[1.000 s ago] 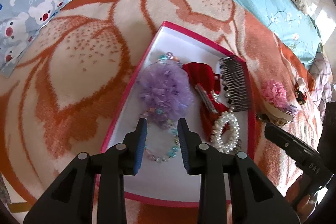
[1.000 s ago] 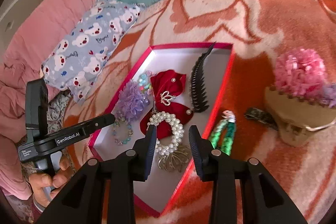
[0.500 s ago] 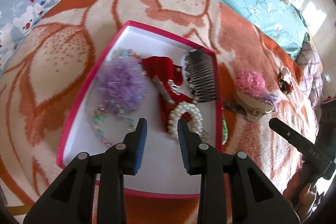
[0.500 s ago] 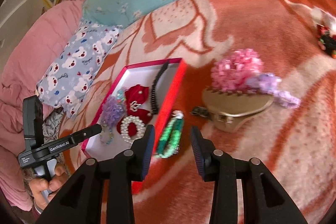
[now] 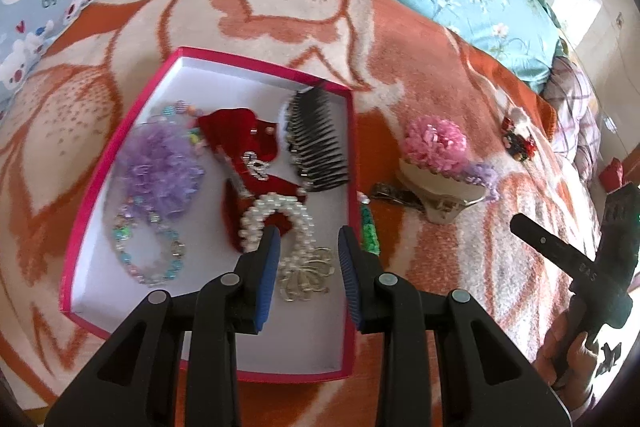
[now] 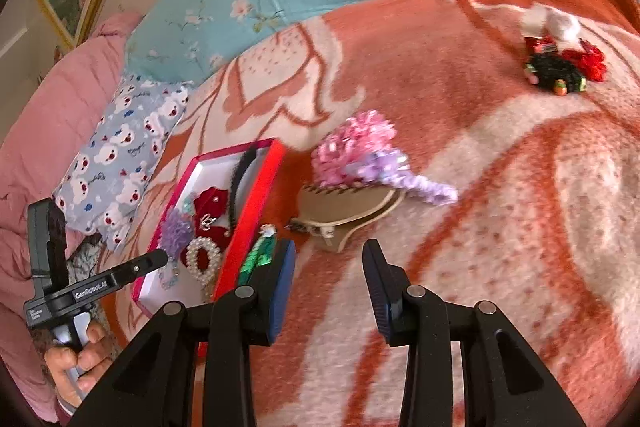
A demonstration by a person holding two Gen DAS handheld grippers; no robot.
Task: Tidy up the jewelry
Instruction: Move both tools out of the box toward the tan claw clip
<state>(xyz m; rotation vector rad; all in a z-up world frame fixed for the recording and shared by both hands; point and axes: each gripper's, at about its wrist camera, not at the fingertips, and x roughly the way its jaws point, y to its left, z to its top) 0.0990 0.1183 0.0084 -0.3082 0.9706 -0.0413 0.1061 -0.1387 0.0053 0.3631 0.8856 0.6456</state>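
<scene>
**Reaching for the pieces left outside the box**

The box (image 5: 352,163) already holds several pieces under the left gripper (image 5: 308,255), whose jaws are parted and empty. The right gripper (image 6: 328,267), also parted and empty, has the clip (image 6: 352,203) just ahead and the green band (image 6: 256,259) at its left finger; either looks the likely next pick

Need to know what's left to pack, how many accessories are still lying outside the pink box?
4, maybe more hidden: a green beaded piece against the box, a dark clip, a flowered claw clip, and a red-black cluster farthest away.
</scene>
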